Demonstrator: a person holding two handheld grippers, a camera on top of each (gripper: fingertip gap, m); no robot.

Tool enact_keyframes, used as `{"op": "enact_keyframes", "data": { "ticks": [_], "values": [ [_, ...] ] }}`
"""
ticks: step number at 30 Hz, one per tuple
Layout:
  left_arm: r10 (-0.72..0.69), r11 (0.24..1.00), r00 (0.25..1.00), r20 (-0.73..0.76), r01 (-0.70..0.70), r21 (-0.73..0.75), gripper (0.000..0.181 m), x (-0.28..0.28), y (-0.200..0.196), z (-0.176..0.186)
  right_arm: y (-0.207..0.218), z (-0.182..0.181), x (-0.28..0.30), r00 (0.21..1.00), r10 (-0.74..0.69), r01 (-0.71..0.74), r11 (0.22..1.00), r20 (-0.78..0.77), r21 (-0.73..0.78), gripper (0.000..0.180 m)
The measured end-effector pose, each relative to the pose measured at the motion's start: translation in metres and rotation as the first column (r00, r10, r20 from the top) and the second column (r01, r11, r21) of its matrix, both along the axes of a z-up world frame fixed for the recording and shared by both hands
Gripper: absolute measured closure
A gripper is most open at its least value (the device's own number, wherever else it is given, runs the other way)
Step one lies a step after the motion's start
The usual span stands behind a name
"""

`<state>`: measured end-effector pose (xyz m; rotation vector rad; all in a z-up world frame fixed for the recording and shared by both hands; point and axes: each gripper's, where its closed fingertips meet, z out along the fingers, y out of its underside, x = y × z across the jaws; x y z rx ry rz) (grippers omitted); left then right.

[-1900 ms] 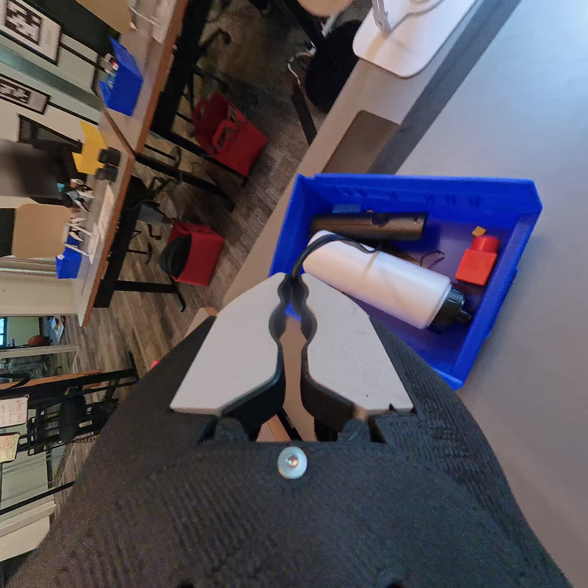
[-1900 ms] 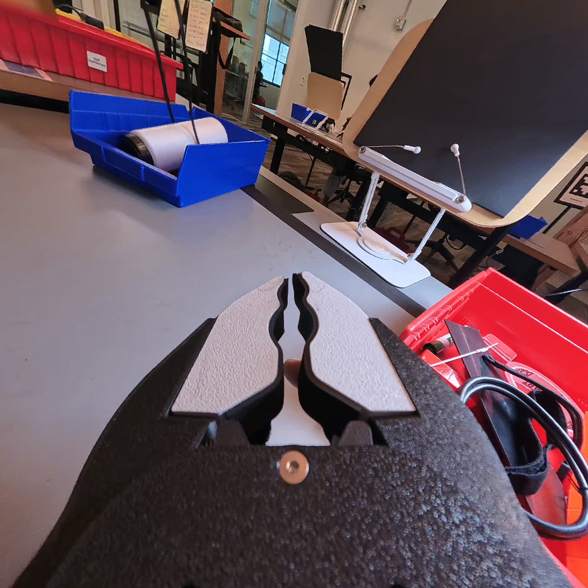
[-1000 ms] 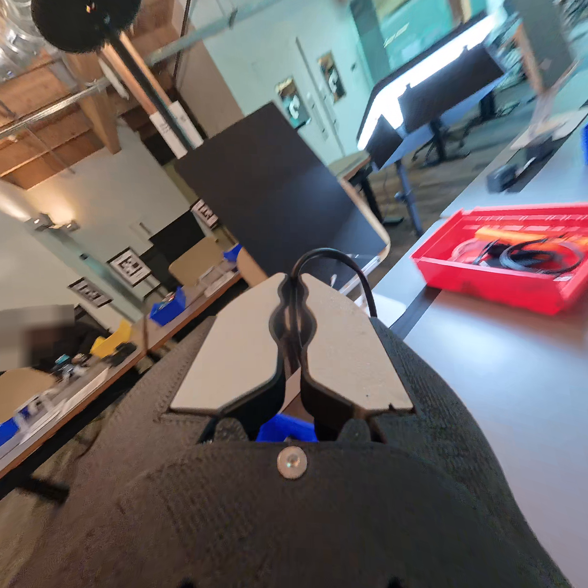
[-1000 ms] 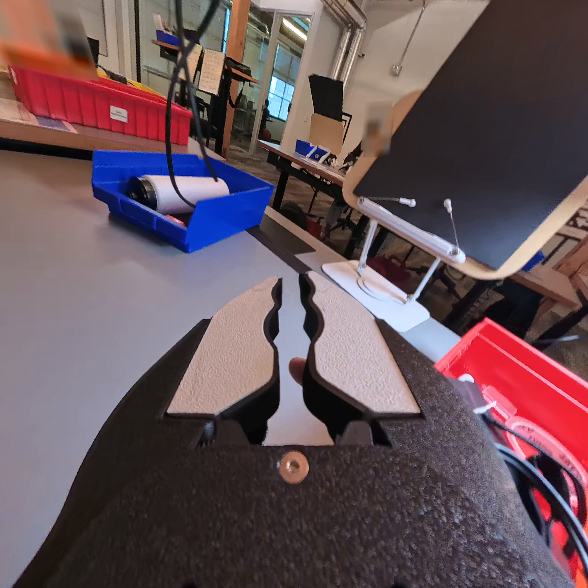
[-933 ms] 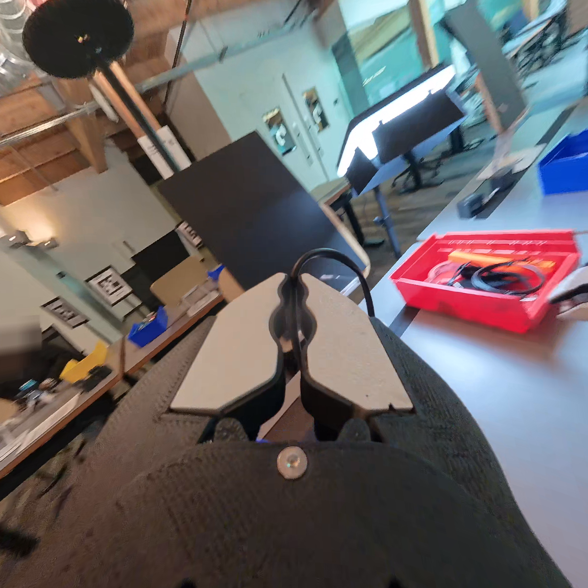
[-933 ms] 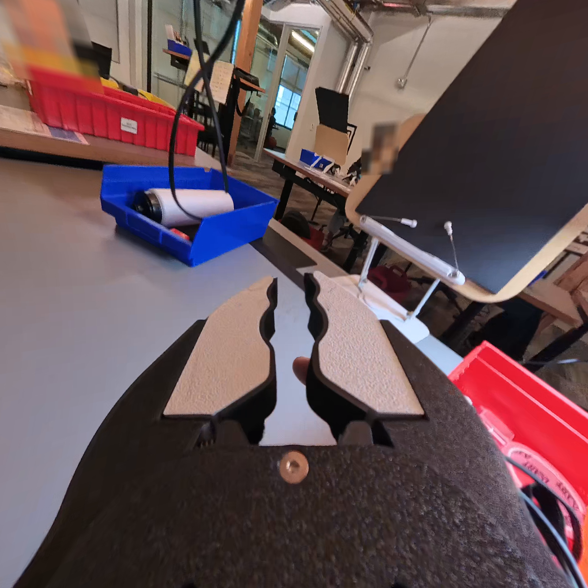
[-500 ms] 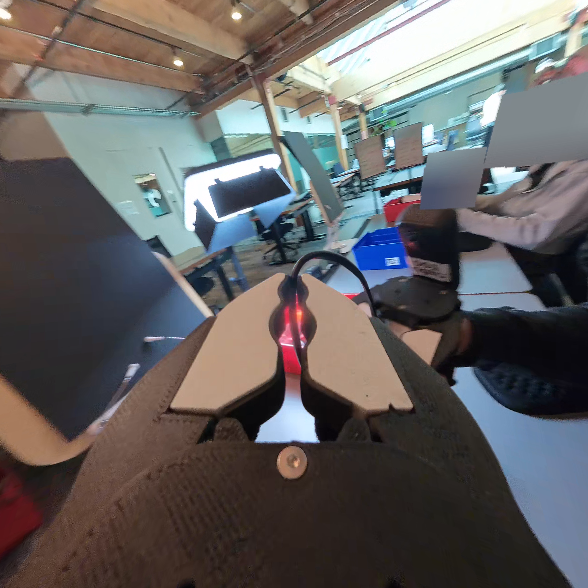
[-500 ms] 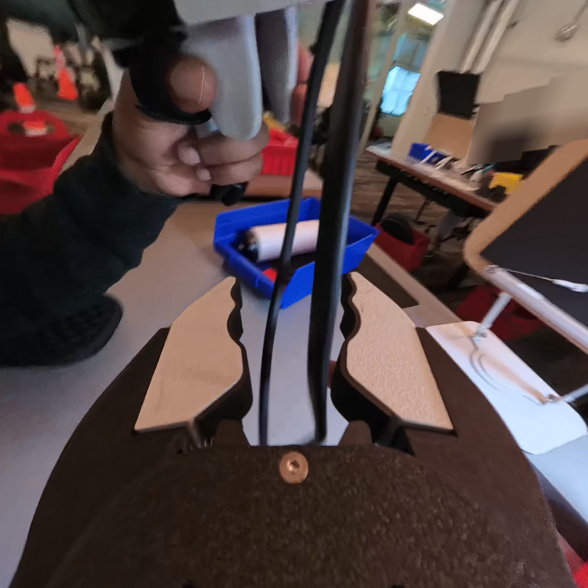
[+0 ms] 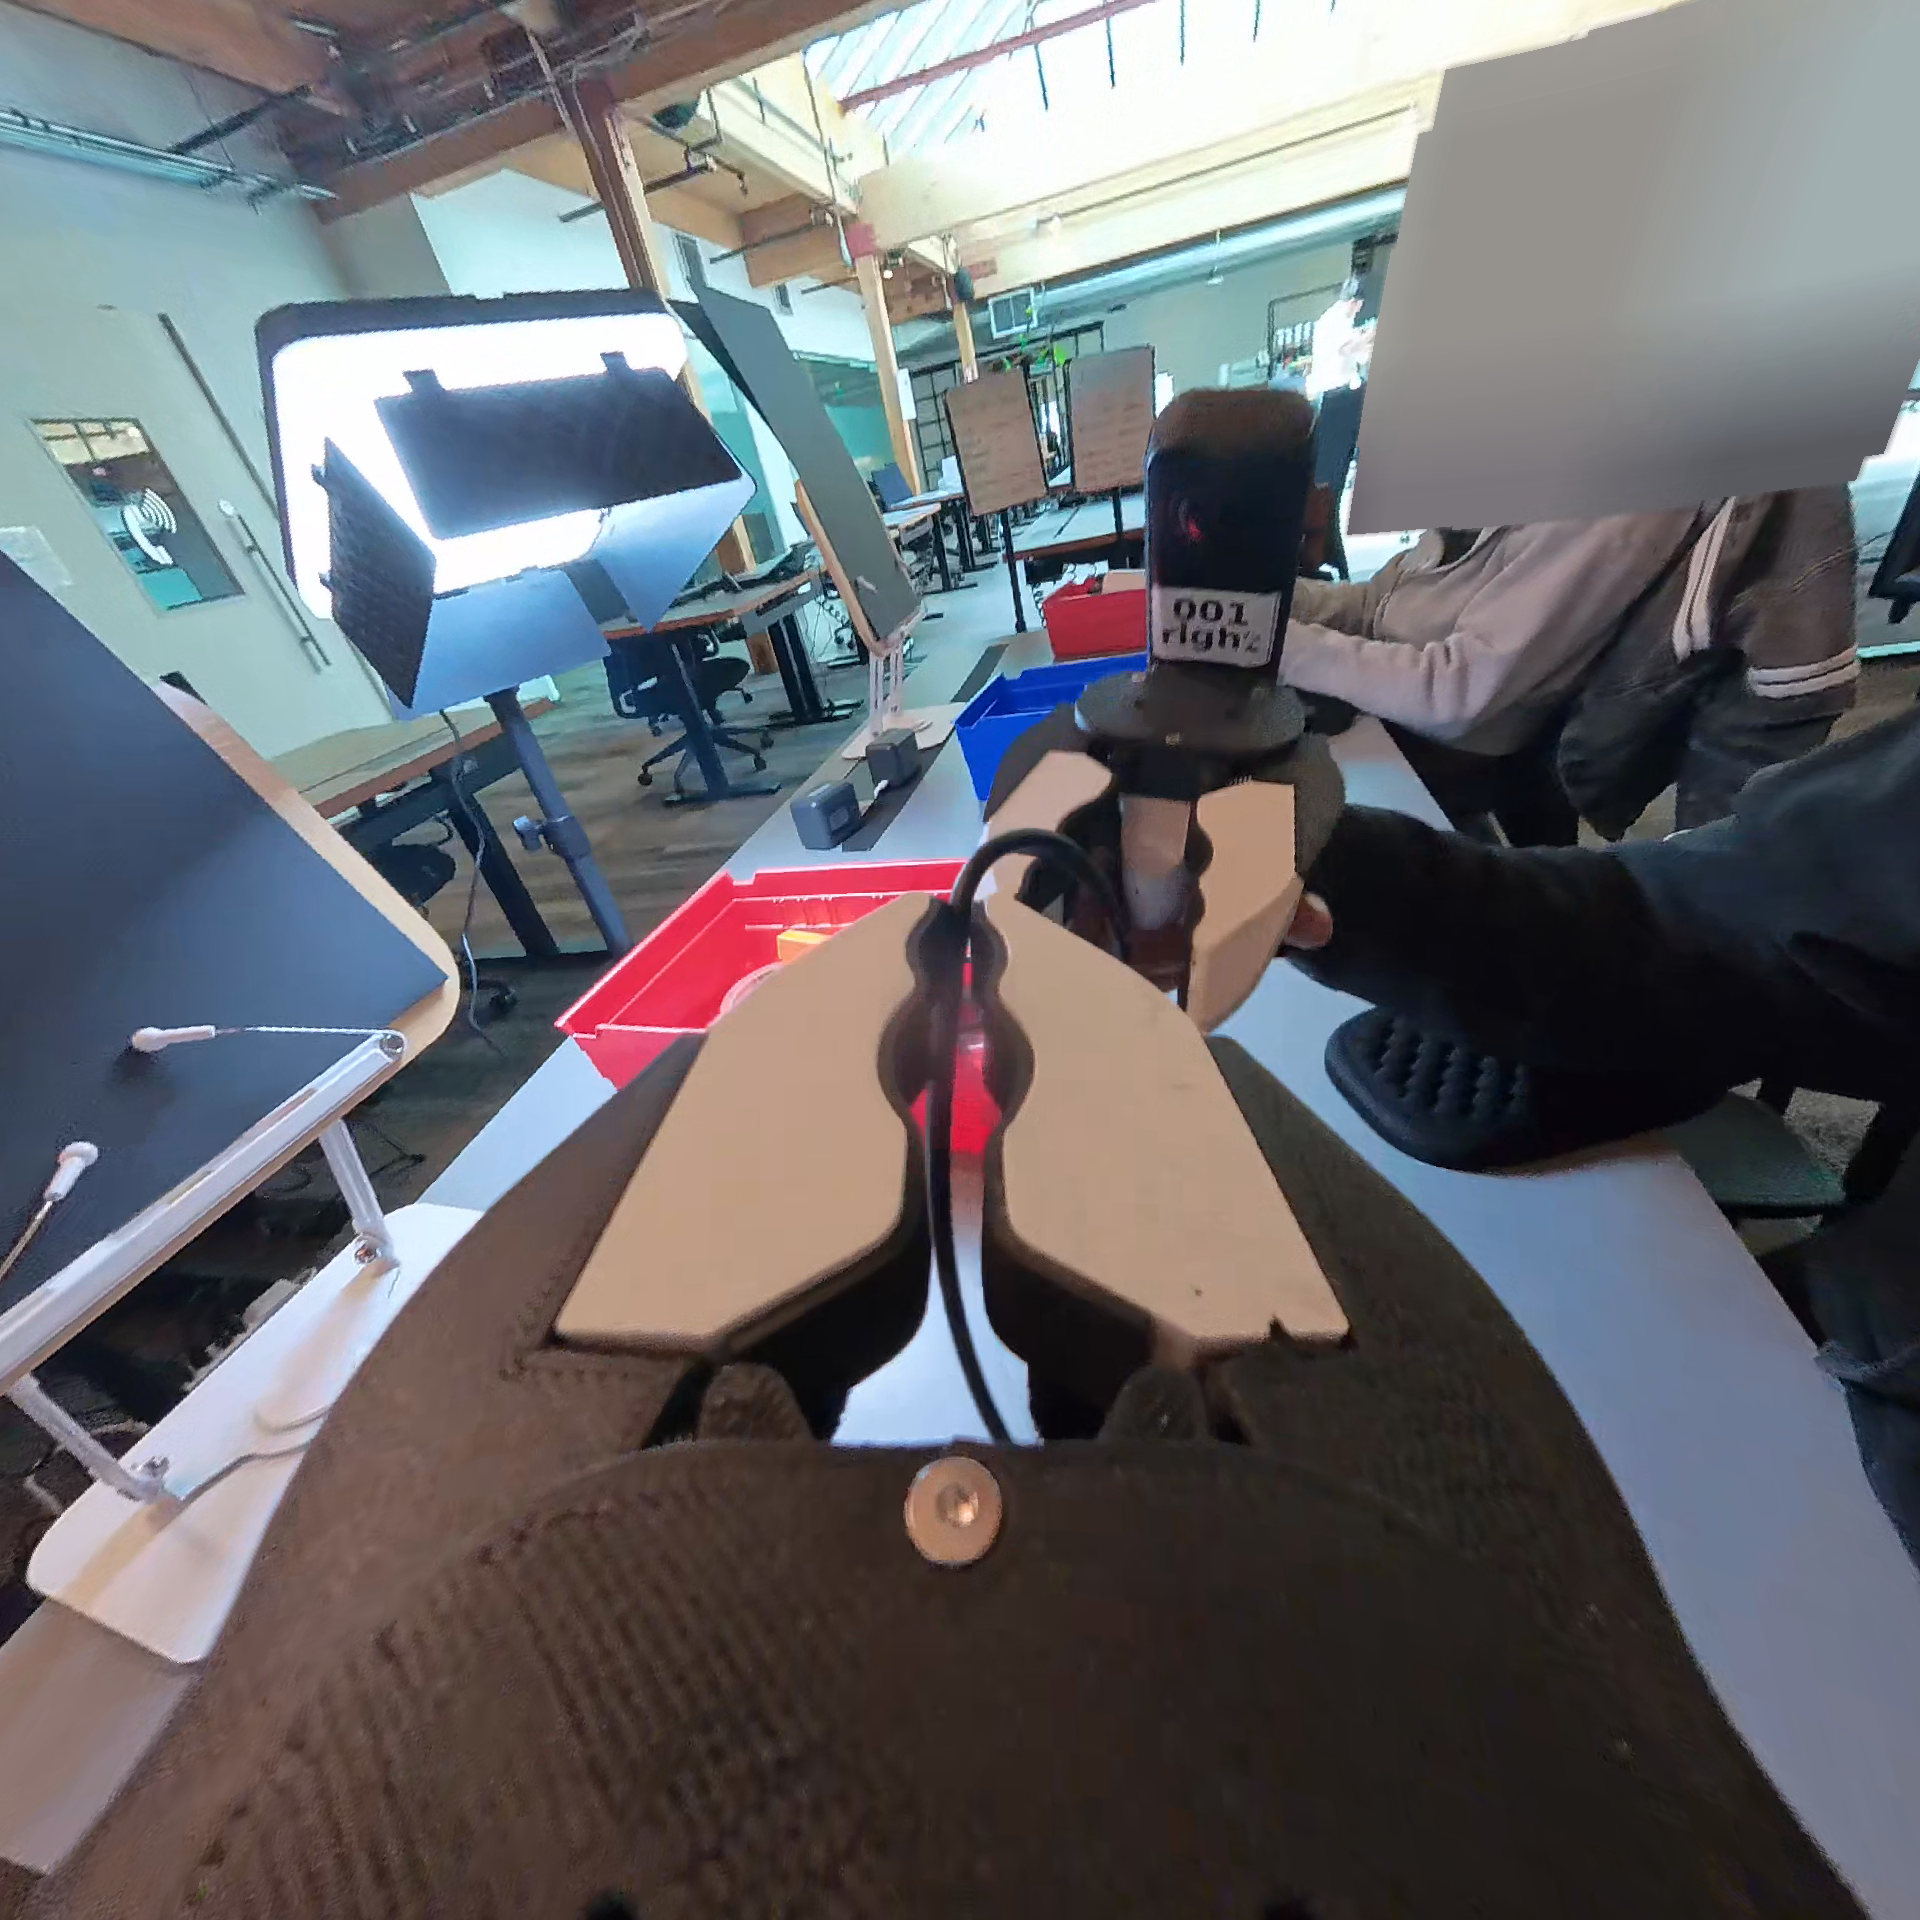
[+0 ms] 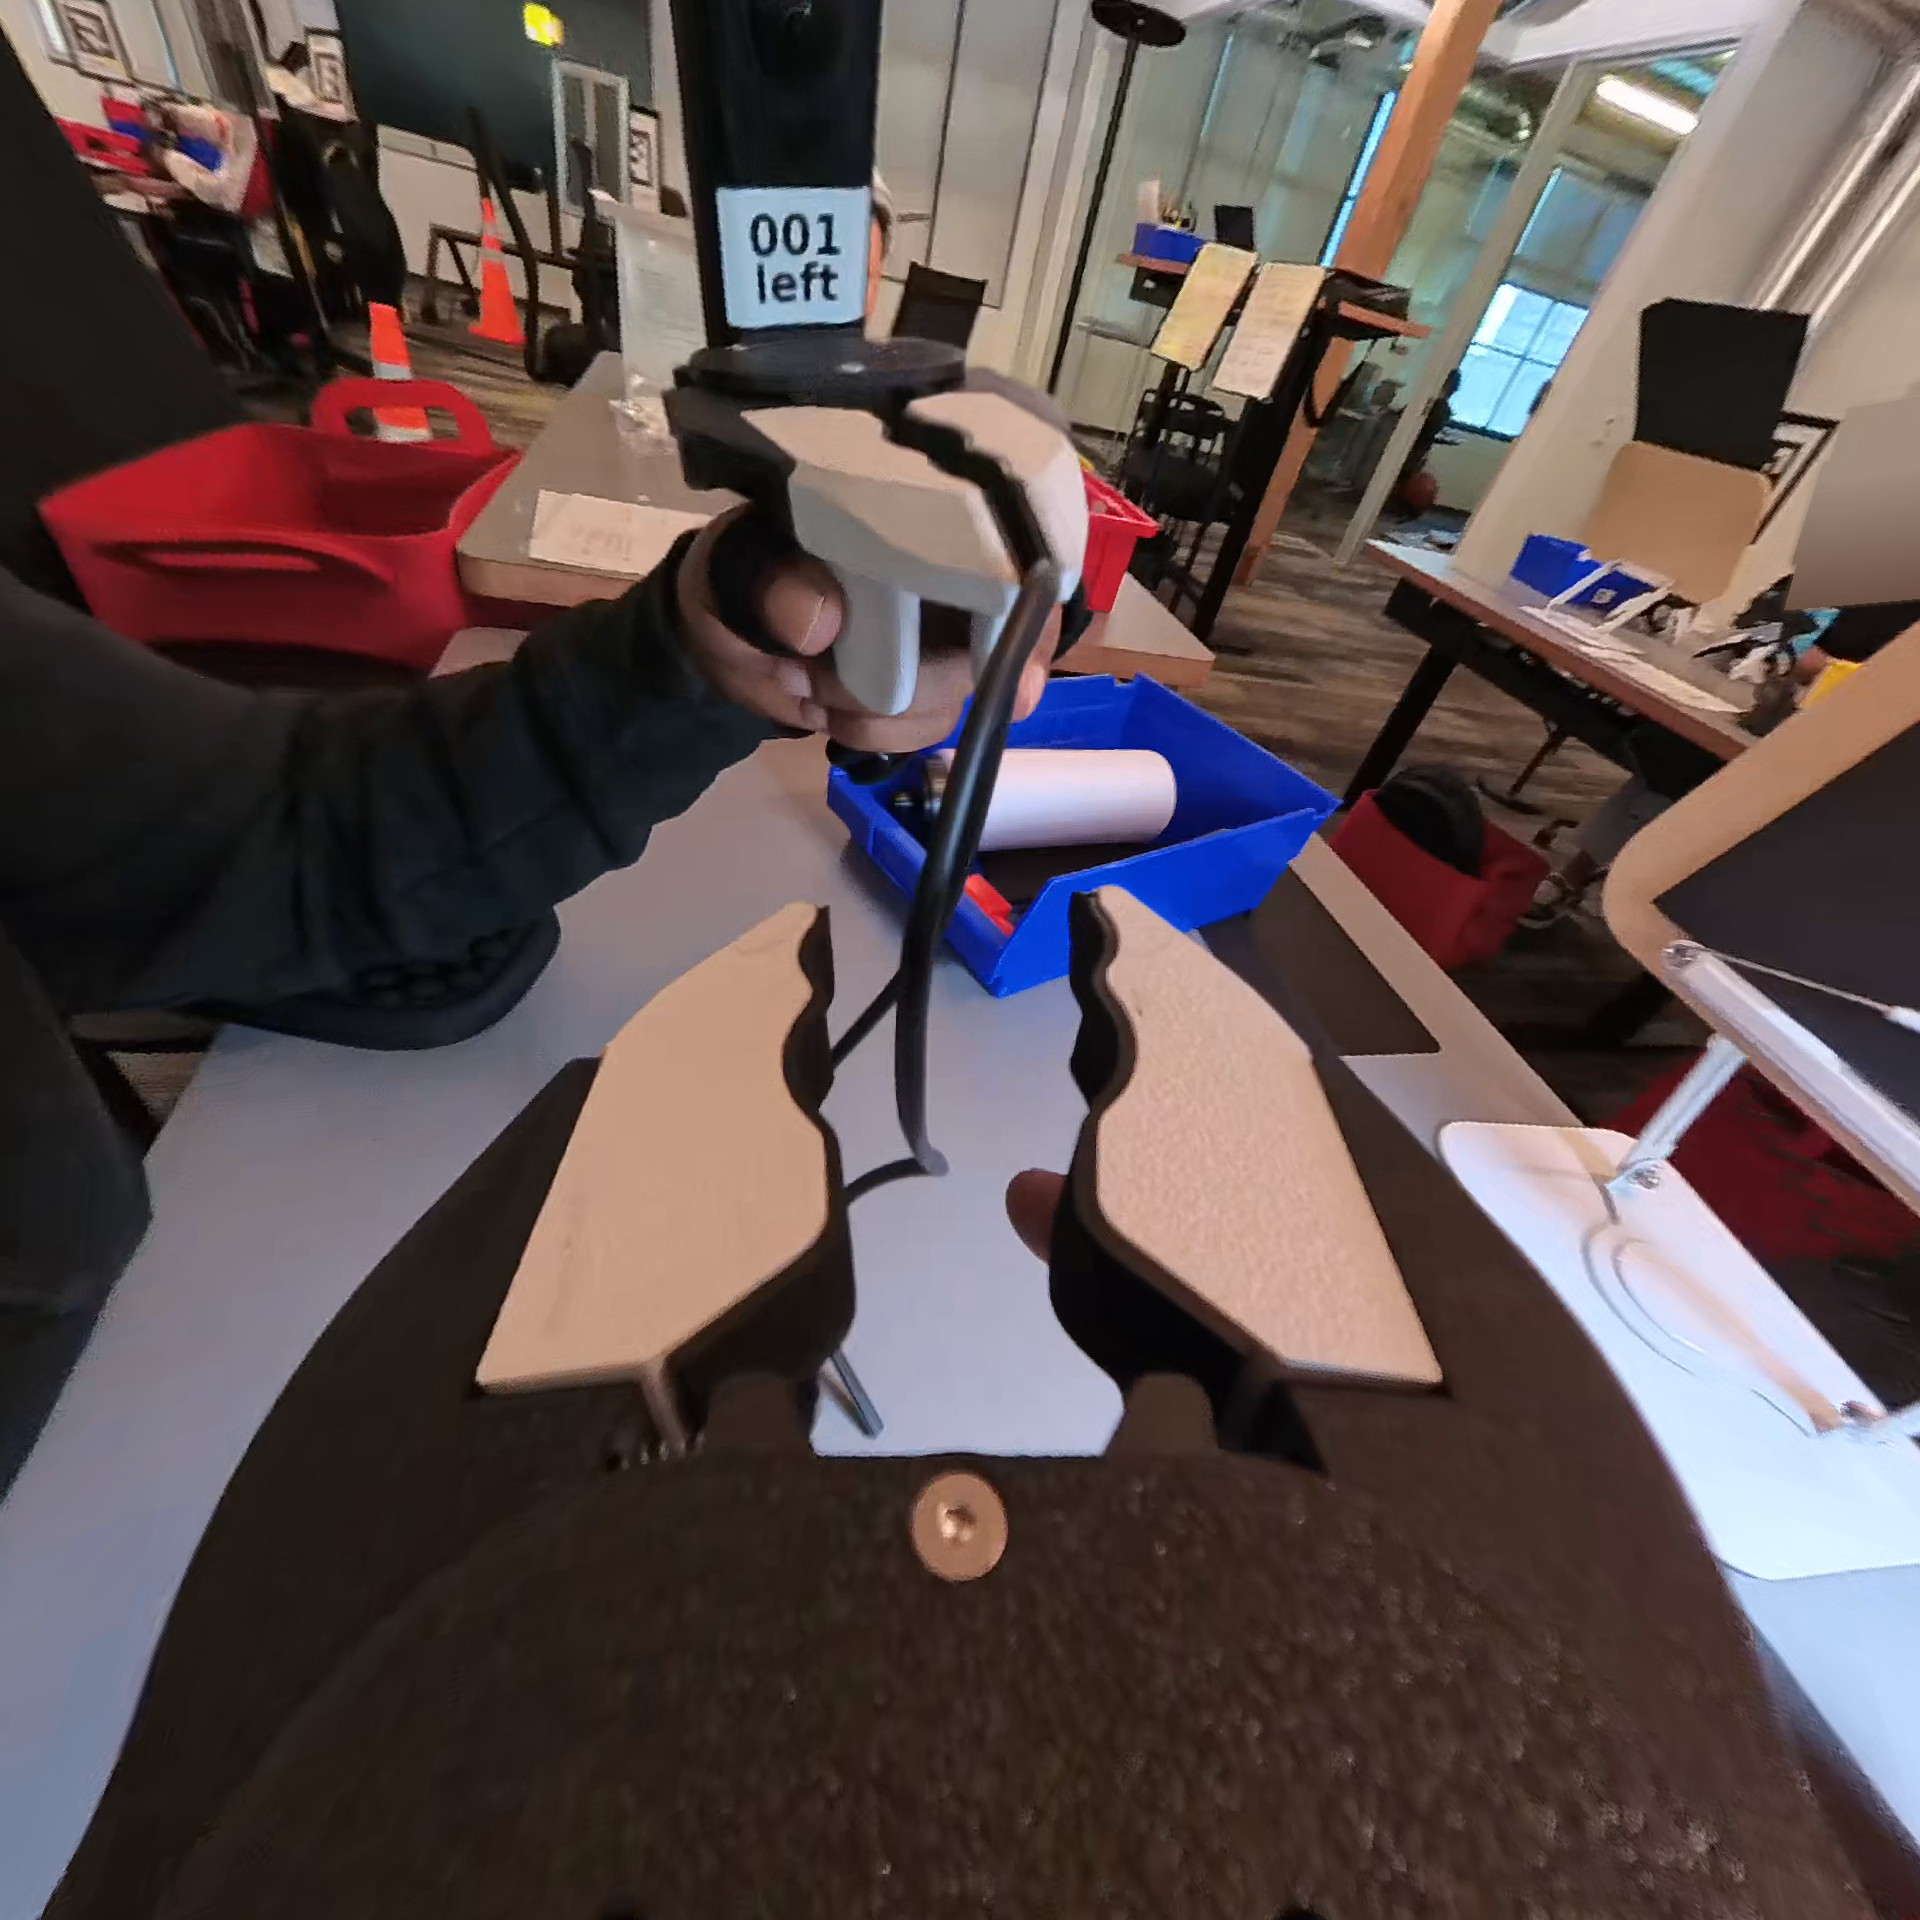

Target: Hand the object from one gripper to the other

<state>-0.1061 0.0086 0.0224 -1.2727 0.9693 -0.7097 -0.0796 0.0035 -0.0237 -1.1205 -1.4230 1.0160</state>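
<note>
In the left wrist view, our left gripper (image 9: 956, 925) at frame centre has its jaws closed on a thin black cable (image 9: 948, 1195) (it loops above the tips). In the right wrist view, our right gripper (image 10: 948, 914) has its jaws apart, and the cable (image 10: 940, 883) hangs between them, gripped only by the left gripper (image 10: 1003, 540) in the upper centre.

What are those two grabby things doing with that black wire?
A person holds one tool in each hand. The left tool is shut on a thin black cable, pinching it near the fingertips. The right tool is open, and the cable hangs down between its fingers, not yet gripped. Behind sits a blue bin holding a white roll.
</note>
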Motion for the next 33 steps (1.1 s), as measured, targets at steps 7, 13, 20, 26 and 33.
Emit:
{"op": "enact_keyframes", "data": {
  "ticks": [7,13,20,26,33],
  "values": [
    [0.064,0.997,0.995,-0.077,-0.067,-0.027,0.177,0.011,0.007,-0.015,0.016,0.008,0.0,0.98,-0.199,0.2,0.973,-0.02,0.114,0.153],
    [0.116,0.992,0.992,-0.052,-0.118,-0.033,0.176,0.016,0.014,-0.019,0.037,0.016,0.012,0.917,-0.396,0.385,0.86,-0.037,0.334,0.178],
    [0.093,0.974,0.989,-0.117,-0.115,-0.193,0.143,0.047,0.034,-0.069,0.049,0.043,0.037,0.867,-0.483,0.495,0.803,-0.126,0.332,0.178],
    [0.165,0.962,0.971,-0.176,-0.197,-0.187,0.18,0.036,0.06,-0.1,0.064,0.071,0.081,0.822,-0.531,0.569,0.786,-0.207,0.243,0.178],
    [0.356,0.925,0.88,-0.314,-0.38,-0.017,0.181,-0.008,0.079,-0.1,0.08,0.093,0.128,0.732,-0.626,0.678,0.707,-0.268,0.202,0.178]
  ]
}}
